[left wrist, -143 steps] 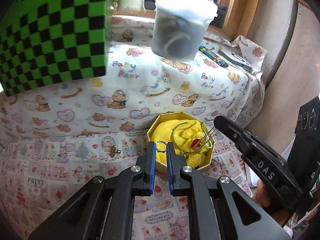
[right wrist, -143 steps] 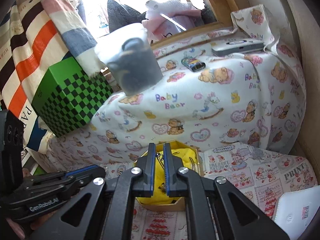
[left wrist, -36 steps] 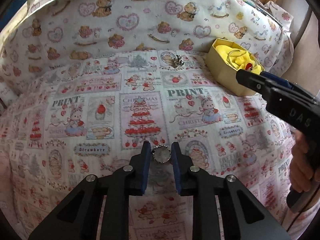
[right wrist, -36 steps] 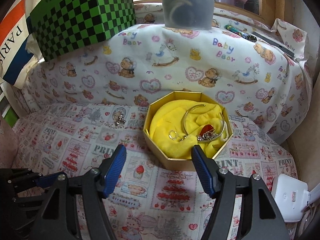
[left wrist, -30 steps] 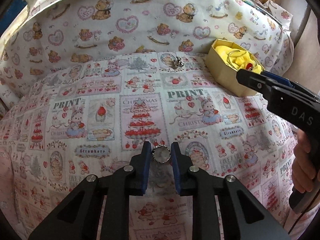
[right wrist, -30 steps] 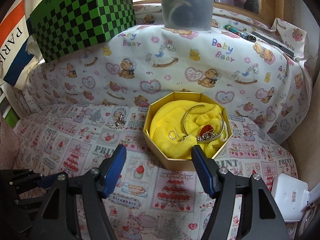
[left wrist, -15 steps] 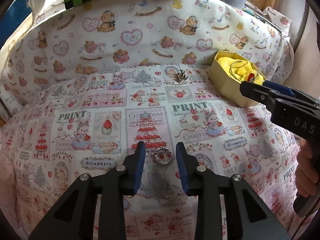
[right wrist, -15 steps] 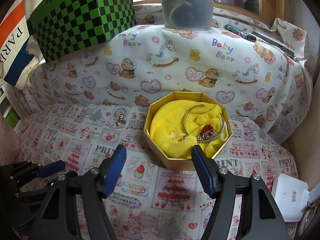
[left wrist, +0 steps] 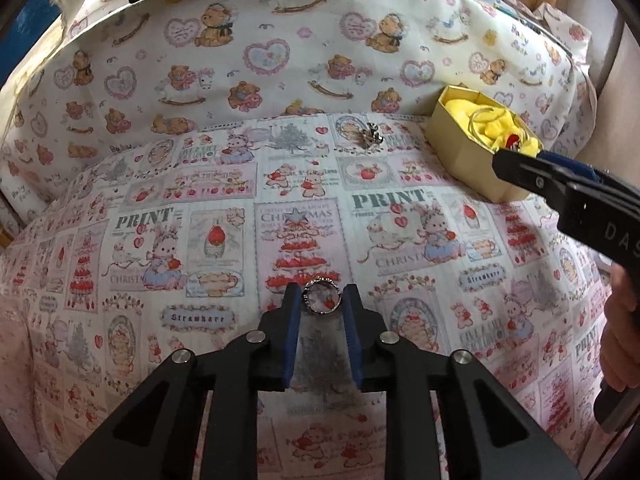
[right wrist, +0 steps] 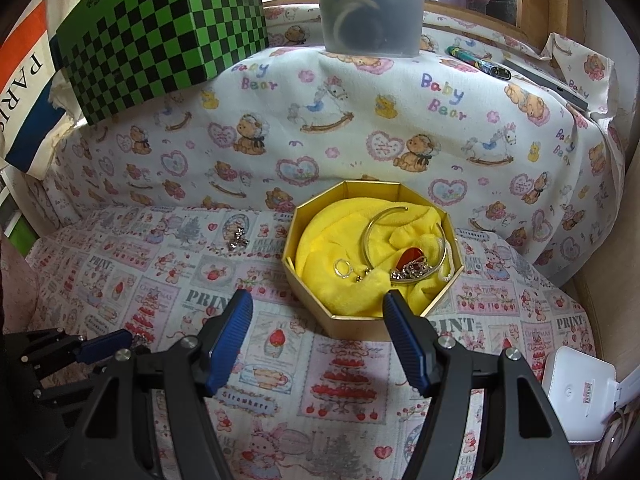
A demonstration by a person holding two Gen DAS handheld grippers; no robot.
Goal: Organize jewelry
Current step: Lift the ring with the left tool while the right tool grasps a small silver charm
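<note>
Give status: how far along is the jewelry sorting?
Done: bangle, small hoop and red pendant sit in gold box. In hand: left gripper jaws just closing around ring on the cloth, contact unclear; right gripper open, empty. Left: brooch loose on cloth.

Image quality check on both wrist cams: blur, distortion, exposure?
Left wrist: strong fisheye bowing with dark corners, ring sharp between the left gripper pads, edges softer. Right wrist: same barrel warp, gold box crisp, window strip at top bright, soft shadow under the open right gripper.
</note>
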